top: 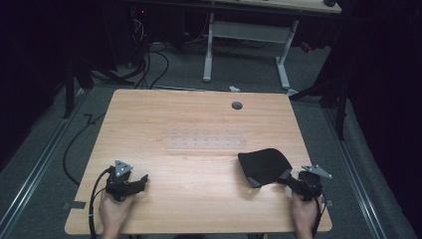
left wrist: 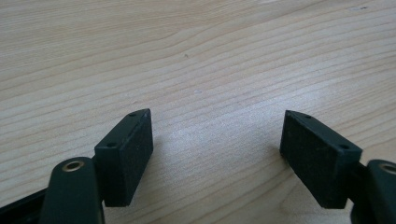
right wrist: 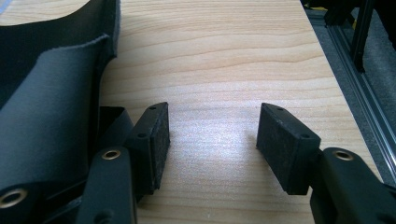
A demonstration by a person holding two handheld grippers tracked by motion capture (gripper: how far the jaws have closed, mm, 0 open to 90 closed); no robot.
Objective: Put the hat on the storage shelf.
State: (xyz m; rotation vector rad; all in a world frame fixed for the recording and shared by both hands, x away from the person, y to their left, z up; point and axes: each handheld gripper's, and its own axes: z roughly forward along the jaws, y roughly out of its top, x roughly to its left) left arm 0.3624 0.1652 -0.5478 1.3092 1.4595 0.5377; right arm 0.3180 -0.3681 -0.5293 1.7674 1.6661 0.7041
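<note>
Pale wood worktop in a dark room, grey floor around it.

Black cloth lies at the right near edge, just beside the right gripper. Left gripper rests on bare wood. Fingers of both stand apart, nothing between them.

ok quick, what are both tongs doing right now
left tongs: open, nothing between them
right tongs: open, empty, beside the black cloth

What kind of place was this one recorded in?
Most likely a lab or workshop recording station: a bare wooden table set on grey carpet, loose cables running over the floor, and a height-adjustable desk frame behind. Dark surroundings suggest a screened-off bay.
</note>
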